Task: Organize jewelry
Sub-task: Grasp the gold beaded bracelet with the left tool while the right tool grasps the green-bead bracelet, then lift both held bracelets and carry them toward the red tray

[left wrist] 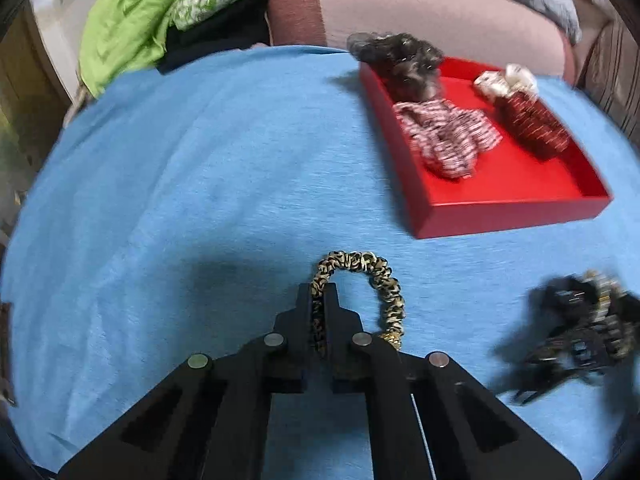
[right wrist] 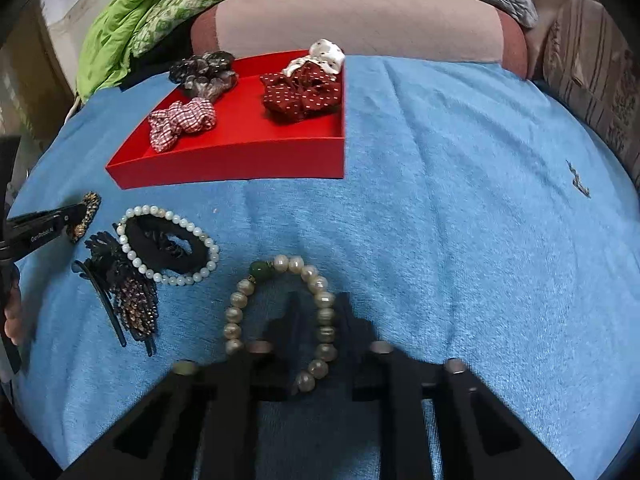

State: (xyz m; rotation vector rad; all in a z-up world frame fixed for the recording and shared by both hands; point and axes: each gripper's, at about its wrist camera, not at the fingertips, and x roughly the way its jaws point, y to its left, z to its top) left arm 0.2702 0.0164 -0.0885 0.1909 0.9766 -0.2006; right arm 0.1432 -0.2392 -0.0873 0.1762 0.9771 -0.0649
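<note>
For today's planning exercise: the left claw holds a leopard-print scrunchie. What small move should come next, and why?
Probably carry it up and right over the red tray: the left claw is shut on the leopard-print scrunchie, and other scrunchies already lie in that tray.

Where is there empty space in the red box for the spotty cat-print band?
The red tray is bare along its near wall, in front of the checked scrunchie and dotted maroon scrunchie. Its far side is crowded. The left gripper holds the leopard band.

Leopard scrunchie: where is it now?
The leopard scrunchie is clamped in the left claw, above the blue towel, short of the red tray.
</note>
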